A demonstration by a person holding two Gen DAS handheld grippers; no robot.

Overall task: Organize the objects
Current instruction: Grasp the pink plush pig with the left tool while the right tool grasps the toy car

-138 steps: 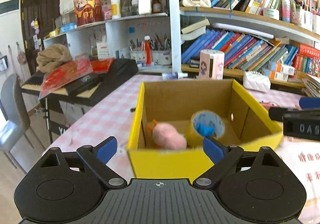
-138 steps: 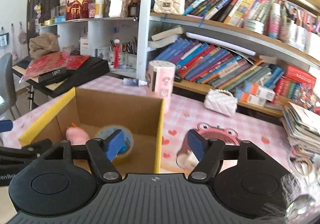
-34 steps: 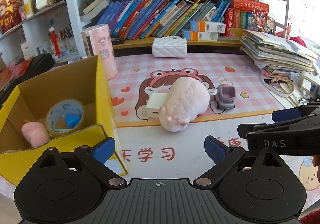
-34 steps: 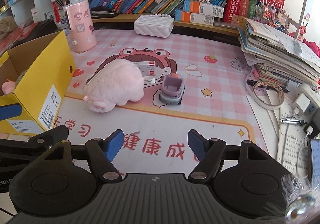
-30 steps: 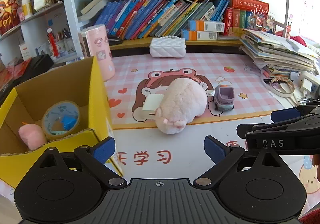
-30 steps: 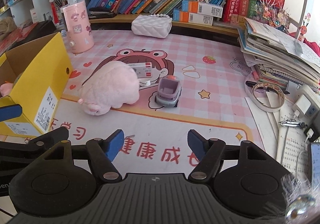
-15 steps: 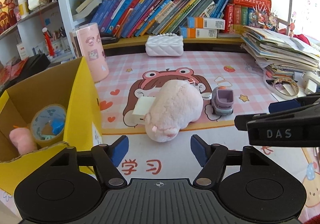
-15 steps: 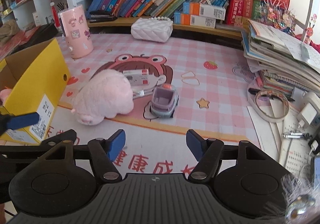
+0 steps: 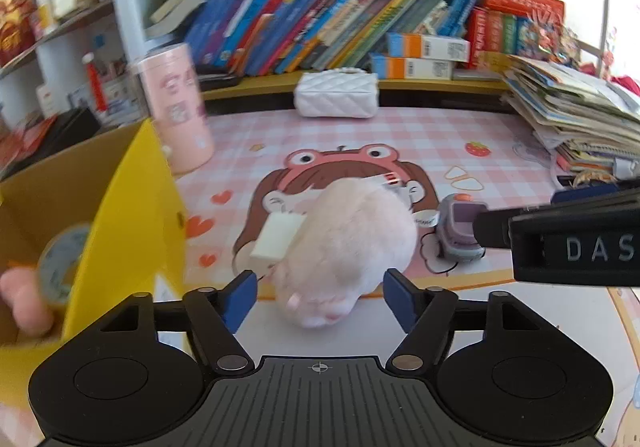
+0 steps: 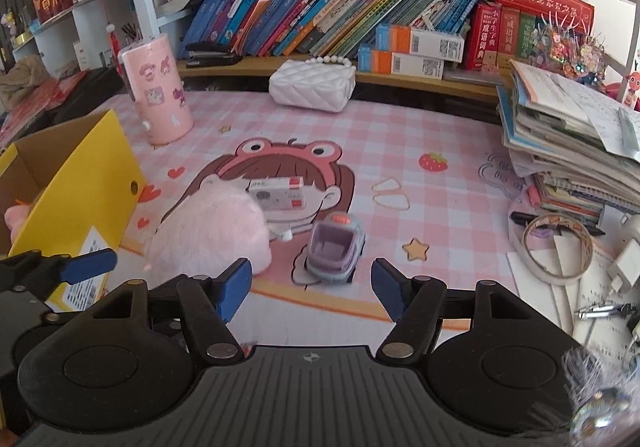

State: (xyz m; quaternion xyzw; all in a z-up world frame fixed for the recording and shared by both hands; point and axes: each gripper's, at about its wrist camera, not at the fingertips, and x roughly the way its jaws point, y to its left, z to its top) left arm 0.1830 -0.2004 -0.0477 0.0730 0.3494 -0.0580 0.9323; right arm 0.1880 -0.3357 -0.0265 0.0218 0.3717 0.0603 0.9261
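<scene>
My left gripper (image 9: 318,297) is spread wide around the near end of the plush (image 9: 348,243), which lies on the mat (image 9: 460,143) beside the box (image 9: 132,215). My right gripper (image 10: 311,287) is spread too, empty, facing the toy car (image 10: 335,247).

In the left wrist view the open yellow cardboard box (image 9: 132,223) is cut off by the left edge and smeared by motion blur; a roll of tape (image 9: 64,267) and a small pink soft toy (image 9: 24,307) inside it are only vaguely made out. The small white carton (image 9: 276,243) is partly hidden behind the fluffy pink plush animal (image 9: 348,247). The grey-and-purple toy car (image 9: 460,231) is partly covered by the black right gripper (image 9: 560,243), whose fingertips are cut off
</scene>
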